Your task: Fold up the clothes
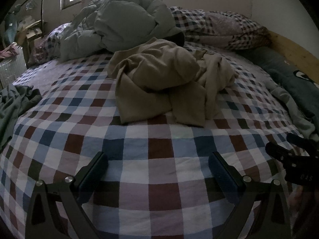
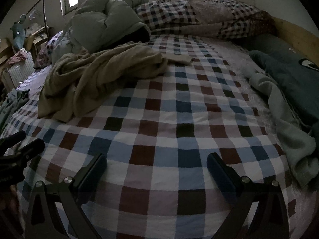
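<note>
A crumpled tan garment [image 1: 159,79] lies in a heap on the checked bedspread [image 1: 155,149], ahead of my left gripper [image 1: 158,159], which is open and empty above the cover. In the right wrist view the same tan garment [image 2: 99,73] lies ahead and to the left of my right gripper [image 2: 156,159], which is open and empty. The right gripper shows at the right edge of the left wrist view [image 1: 295,155], and the left gripper at the left edge of the right wrist view [image 2: 16,151].
A puffy grey-green duvet [image 1: 123,20] and checked pillows [image 1: 219,25] are piled at the head of the bed. A dark green garment [image 1: 12,103] lies at the left edge. A dark teal blanket [image 2: 289,75] and a pale cloth [image 2: 289,135] lie along the right, by a wooden bed rail [image 2: 295,37].
</note>
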Demonstrator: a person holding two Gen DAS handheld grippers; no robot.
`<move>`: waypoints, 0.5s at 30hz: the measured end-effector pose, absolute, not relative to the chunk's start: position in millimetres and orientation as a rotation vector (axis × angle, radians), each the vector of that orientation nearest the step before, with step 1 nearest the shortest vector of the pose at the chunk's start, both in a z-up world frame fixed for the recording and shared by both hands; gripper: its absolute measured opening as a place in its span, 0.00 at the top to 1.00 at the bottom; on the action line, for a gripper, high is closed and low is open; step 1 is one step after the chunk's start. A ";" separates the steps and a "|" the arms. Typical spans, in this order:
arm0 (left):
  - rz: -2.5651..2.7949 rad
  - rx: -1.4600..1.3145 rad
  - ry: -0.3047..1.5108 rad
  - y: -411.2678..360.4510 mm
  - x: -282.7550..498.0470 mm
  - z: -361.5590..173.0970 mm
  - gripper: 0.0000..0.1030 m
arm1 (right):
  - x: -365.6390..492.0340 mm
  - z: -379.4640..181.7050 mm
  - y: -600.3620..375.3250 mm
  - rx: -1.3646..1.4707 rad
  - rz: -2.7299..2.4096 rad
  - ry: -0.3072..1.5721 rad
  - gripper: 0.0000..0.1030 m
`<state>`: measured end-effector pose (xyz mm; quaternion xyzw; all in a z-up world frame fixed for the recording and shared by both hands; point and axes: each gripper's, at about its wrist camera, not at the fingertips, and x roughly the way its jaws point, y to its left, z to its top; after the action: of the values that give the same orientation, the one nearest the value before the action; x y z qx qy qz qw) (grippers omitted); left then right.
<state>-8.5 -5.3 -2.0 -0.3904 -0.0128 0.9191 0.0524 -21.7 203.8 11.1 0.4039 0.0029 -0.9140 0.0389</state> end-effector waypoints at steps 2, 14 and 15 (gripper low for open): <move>2.795 -1.186 -0.042 -5.6 -8.9 -3.2 0.00 | -21.9 9.8 203.3 1.244 -2.805 0.008 0.00; 2.793 -1.188 -0.049 -6.5 -10.7 -5.5 0.00 | -18.5 2.5 204.0 1.233 -2.822 -0.022 0.00; 2.793 -1.187 -0.049 -6.7 -10.7 -5.5 0.00 | -18.3 2.2 204.0 1.229 -2.823 -0.024 0.00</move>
<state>-10.7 -6.7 -5.5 -0.3905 -0.0163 0.9189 0.0530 -18.3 204.0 2.2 0.3990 -0.0079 -0.9164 0.0311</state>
